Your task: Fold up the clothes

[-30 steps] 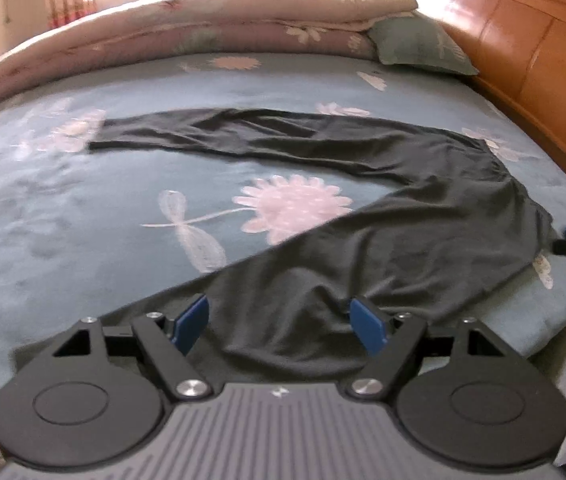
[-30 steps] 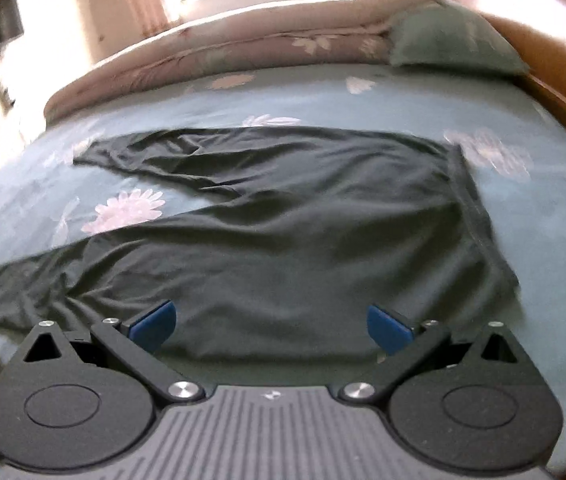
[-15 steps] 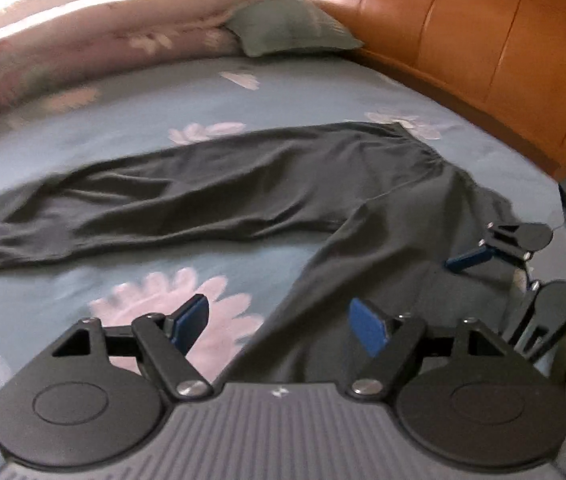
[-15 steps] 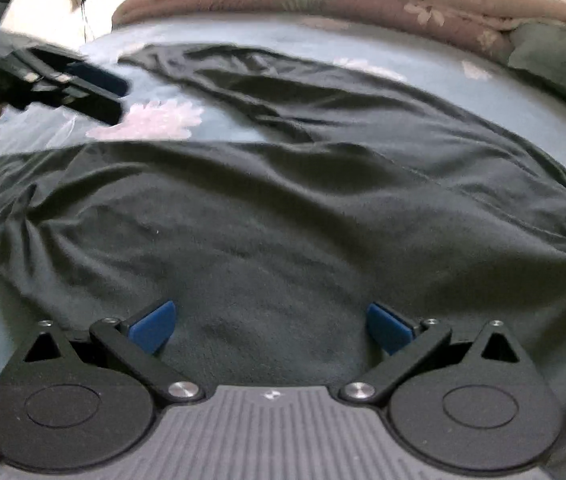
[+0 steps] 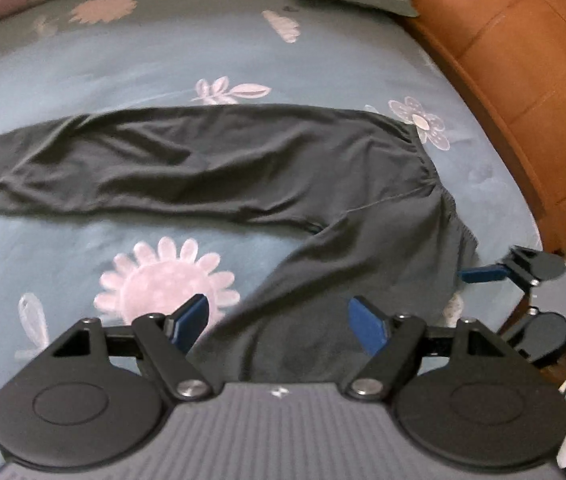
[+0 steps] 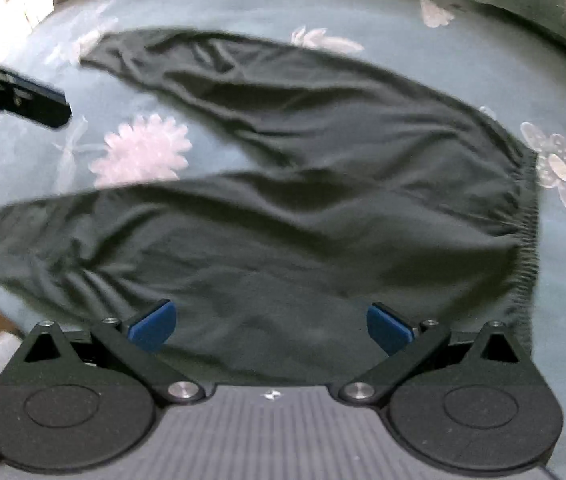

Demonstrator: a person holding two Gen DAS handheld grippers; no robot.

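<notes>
now | trousers (image 6: 303, 200) flat on bed (image 5: 163, 60) | left gripper (image 5: 279, 318) jaws apart | right gripper (image 6: 271, 322) jaws apart

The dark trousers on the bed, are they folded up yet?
Not yet. The dark trousers lie spread flat on the floral bedsheet, both legs splayed apart in a V, nothing doubled over.

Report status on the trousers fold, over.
Left gripper open, empty; right gripper open, empty. Dark trousers flat on the bed, legs splayed, unfolded. Nothing in the way.
</notes>
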